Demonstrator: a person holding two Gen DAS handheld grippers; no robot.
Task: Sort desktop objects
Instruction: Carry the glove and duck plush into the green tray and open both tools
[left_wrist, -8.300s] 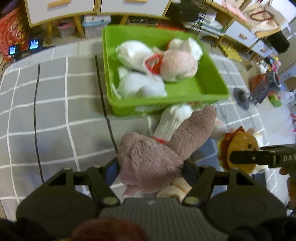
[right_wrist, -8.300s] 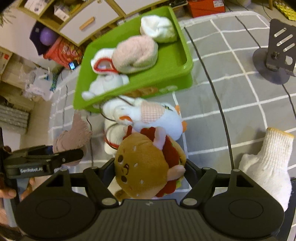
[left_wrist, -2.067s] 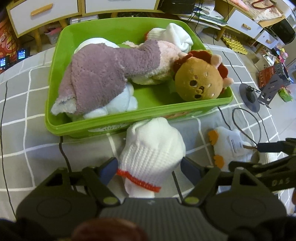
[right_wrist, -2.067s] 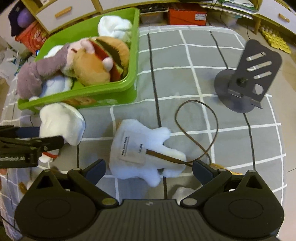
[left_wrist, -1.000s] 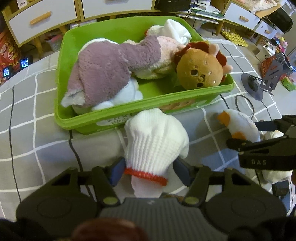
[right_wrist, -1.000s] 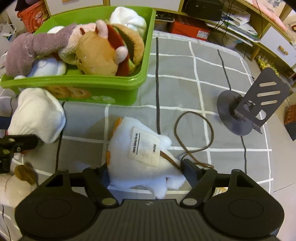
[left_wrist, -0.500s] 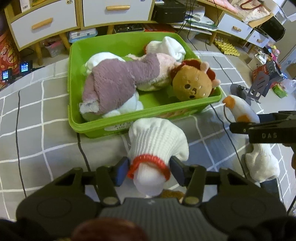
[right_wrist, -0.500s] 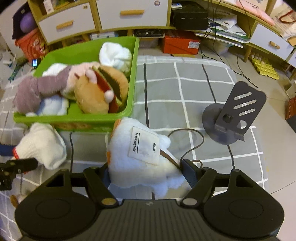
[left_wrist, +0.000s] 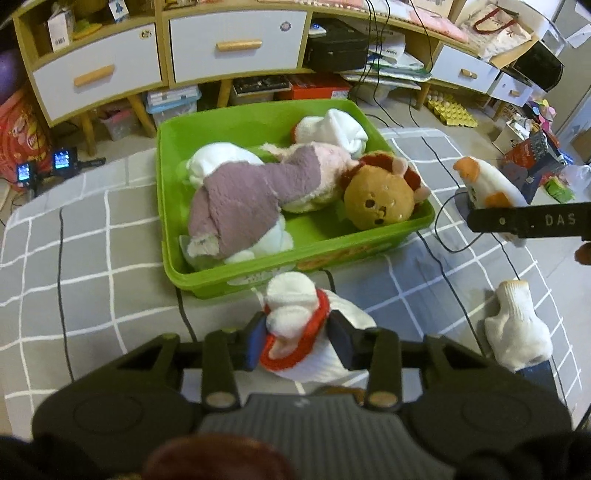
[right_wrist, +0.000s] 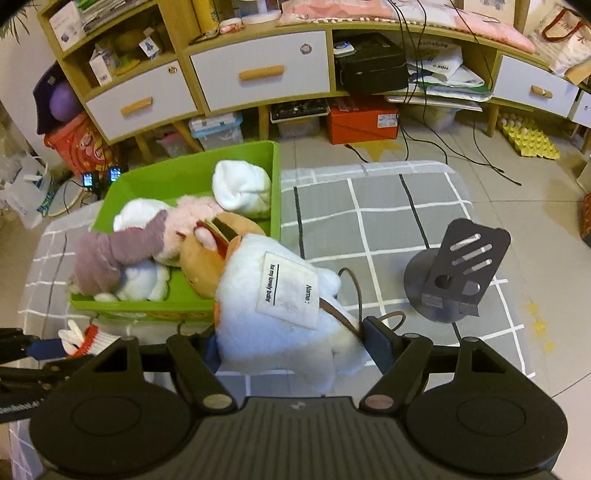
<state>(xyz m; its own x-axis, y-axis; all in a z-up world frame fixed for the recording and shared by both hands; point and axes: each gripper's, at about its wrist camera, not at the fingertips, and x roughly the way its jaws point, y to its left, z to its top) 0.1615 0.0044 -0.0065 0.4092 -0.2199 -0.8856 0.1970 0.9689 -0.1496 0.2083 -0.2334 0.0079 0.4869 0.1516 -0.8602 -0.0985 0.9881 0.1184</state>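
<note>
The green bin (left_wrist: 168, 236) holds a lion plush (left_wrist: 380, 201), a mauve plush (left_wrist: 240, 201) and white gloves, while beside it the left claw (left_wrist: 297, 341), just closed, grips a red-cuffed glove (left_wrist: 295, 314) and the right claw (right_wrist: 290, 347) clasps a white plush (right_wrist: 280, 314).

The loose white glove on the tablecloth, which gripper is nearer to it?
Right. The right gripper, holding the white plush, hangs above the loose white glove; the left gripper is off to its left.

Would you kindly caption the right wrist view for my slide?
Right gripper holding a white plush toy beside the green bin.
</note>
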